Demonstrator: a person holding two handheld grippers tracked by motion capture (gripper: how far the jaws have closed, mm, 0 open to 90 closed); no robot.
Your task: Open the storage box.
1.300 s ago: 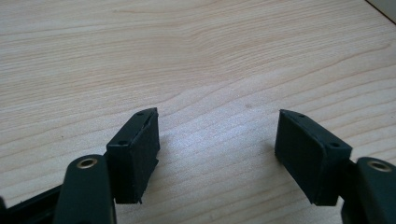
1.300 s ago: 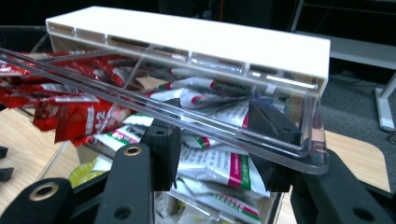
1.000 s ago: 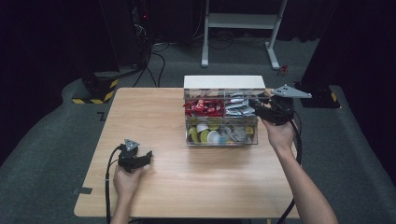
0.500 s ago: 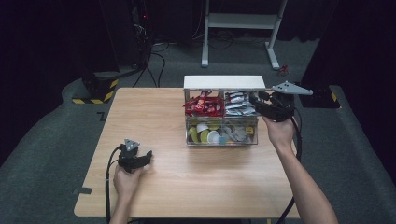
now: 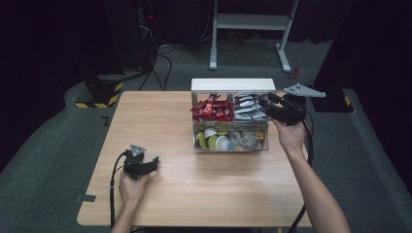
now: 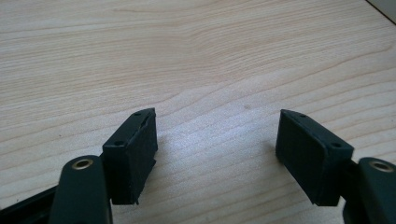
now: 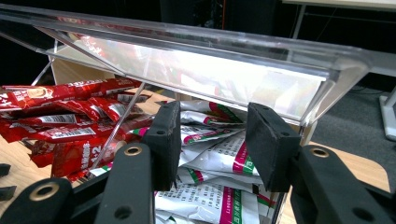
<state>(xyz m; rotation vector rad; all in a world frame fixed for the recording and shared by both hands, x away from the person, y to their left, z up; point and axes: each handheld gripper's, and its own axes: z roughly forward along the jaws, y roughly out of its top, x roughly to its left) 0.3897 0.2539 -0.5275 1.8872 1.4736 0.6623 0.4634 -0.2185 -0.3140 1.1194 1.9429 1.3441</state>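
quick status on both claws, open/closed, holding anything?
Left claw: open, empty, over bare table.
Right claw: open, nothing gripped, over the silver packets.

Dark lab: black curtains point(image 5: 48, 43), cabled equipment rack point(image 5: 141, 29).

High view: table point(image 5: 194, 194) evenly lit from above, surroundings fall off to near black, floor dim. Soft, slightly grainy, small items in the clear box point(image 5: 231, 143) hard to read. Left gripper view: bright, sharp wood grain, faint whitish sheen between the pads, soft shadows under them. Right gripper view: strong glare on the clear lid point(image 7: 210, 70), near claw parts slightly blurred, background dark, sachets point(image 7: 210, 154) crisp.
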